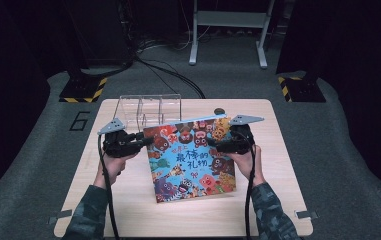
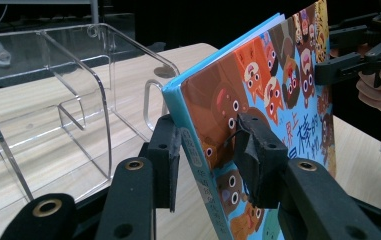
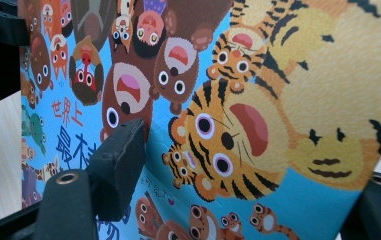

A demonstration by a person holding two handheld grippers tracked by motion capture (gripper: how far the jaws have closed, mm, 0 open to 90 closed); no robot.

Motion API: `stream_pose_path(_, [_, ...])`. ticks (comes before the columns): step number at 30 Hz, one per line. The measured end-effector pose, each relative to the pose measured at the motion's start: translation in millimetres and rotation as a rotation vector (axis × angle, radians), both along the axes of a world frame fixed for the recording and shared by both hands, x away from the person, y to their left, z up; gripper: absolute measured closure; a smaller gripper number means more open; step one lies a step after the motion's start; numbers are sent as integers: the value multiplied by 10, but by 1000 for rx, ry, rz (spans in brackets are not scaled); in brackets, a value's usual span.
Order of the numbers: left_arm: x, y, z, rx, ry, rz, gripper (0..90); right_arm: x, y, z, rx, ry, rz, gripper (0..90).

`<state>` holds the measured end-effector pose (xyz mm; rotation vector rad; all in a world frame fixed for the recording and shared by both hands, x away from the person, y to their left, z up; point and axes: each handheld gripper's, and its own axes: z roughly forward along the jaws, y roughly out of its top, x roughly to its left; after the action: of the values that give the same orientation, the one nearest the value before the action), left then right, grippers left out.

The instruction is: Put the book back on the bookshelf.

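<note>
We are holding the picture book (image 1: 190,157) tilted above the desk (image 1: 128,210) middle, left gripper (image 2: 213,165) fingers and right gripper (image 3: 238,165) fingers both clamping its side edges.

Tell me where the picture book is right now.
In the high view the picture book is mid-table, tilted up, gripped at its edges by the left gripper and right gripper, just before the clear organizer.

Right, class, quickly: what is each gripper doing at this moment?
Left gripper: closed on the spine edge of the picture book.
Right gripper: closed on the picture book's opposite edge.
</note>
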<state>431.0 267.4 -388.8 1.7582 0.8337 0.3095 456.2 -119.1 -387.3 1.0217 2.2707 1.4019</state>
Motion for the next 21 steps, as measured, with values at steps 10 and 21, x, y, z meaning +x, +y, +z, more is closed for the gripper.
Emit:
stream_pose_path(10, [-75,26,121,34,-46,-4,657,-17,59,49,-8,-39,-27,287])
stream_pose_path(21, [-148,64,202,53,-91,13,675,61,137,95,-15,-66,-29,265])
